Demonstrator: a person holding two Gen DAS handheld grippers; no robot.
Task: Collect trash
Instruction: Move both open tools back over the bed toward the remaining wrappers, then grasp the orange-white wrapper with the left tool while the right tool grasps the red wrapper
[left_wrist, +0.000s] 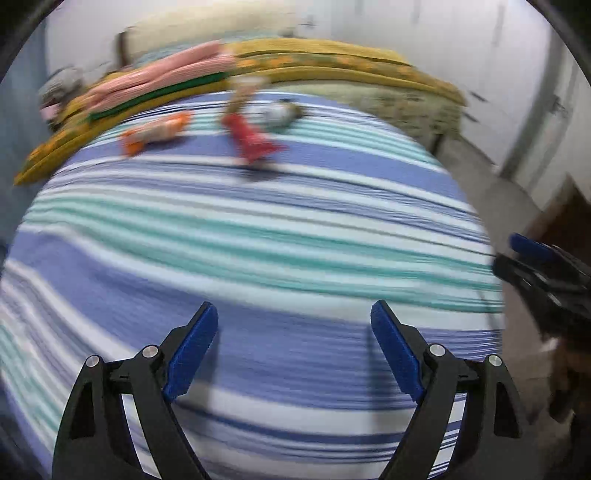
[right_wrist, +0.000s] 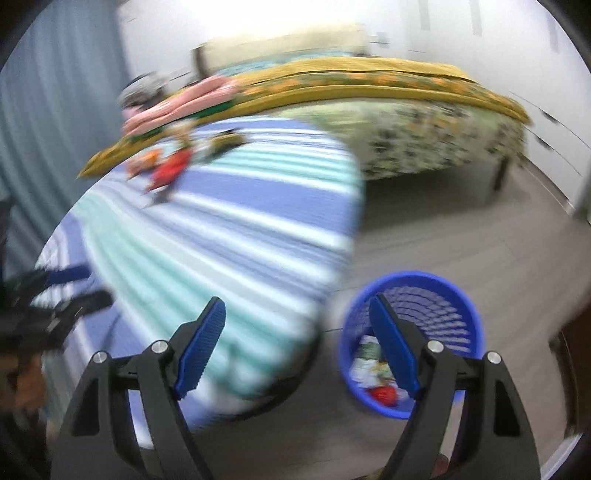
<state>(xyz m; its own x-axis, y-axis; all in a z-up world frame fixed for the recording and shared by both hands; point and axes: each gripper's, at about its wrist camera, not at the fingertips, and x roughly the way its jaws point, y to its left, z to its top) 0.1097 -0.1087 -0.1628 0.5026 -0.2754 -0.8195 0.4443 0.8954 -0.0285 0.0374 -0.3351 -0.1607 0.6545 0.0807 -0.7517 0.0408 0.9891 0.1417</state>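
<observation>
Both grippers, left gripper (left_wrist: 294, 314) and right gripper (right_wrist: 297, 308), wide open, empty; blue basket (right_wrist: 465, 295) only in right view.

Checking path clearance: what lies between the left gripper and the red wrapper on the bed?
In the left wrist view, only bare striped sheet lies between the open left gripper and the red wrapper.

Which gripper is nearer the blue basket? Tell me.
Right. The right gripper hangs right by the blue basket on the floor; the left gripper is over the striped bed.
</observation>
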